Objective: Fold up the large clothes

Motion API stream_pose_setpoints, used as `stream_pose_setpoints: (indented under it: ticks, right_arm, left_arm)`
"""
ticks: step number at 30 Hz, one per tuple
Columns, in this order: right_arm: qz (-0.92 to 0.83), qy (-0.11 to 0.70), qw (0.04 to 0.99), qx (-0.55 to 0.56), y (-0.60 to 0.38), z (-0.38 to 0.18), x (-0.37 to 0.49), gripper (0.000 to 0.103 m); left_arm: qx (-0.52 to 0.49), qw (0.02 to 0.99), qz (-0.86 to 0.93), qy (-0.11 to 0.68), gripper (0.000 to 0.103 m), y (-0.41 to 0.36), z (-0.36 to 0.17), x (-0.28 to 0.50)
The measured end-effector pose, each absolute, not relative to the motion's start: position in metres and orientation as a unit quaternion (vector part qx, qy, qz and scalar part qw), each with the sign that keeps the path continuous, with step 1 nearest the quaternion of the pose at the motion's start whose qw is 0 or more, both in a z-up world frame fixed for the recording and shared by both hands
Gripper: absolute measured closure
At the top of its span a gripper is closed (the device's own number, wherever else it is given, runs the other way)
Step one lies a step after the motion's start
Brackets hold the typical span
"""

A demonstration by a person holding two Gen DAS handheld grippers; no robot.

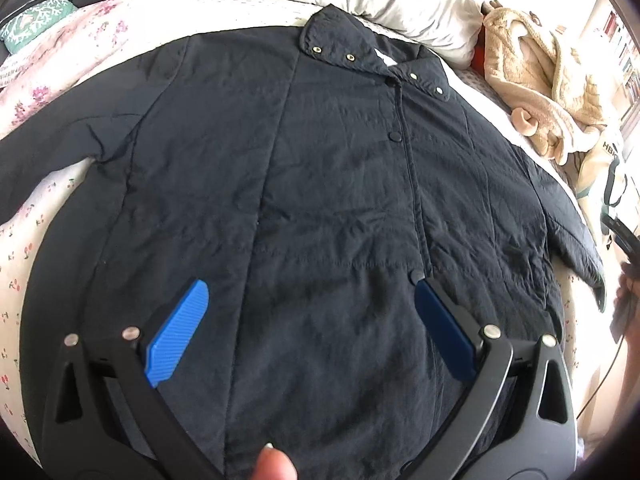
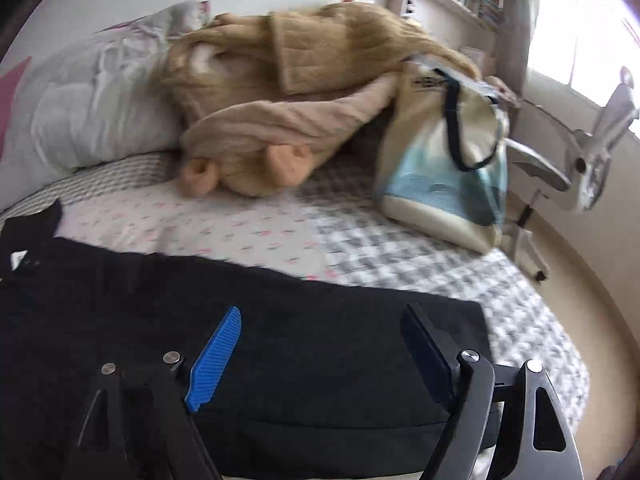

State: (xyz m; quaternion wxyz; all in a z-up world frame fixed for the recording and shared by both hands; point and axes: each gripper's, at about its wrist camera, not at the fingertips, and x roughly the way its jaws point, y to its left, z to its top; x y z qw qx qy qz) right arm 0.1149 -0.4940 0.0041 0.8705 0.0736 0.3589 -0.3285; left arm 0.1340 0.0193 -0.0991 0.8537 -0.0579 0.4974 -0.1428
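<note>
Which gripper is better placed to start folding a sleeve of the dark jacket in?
Probably right. The right gripper hangs open over the sleeve on the bed; the left gripper, also open, hangs over the jacket front.

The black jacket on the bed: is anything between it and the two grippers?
Nothing visible. The left gripper hovers open over the jacket front, the right gripper open over its sleeve. The beige robe and tote bag lie apart.
</note>
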Motion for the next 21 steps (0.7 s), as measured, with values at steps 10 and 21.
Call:
stream_pose_setpoints:
  ticks: [10,21]
  right_arm:
    - [-0.436,0.462,0.760,0.137,-0.536,-0.067,0.036,0.015]
    - [-0.092,0.443,0.880,0.142,-0.335,-0.073,0.043,0.015]
  left_arm:
    - [0.003,0.847,-0.100,0.523,0.001,0.056,-0.117,0.125]
    - [0.123,0.855,-0.171,0.474,0.000,0.043,-0.150,0.096]
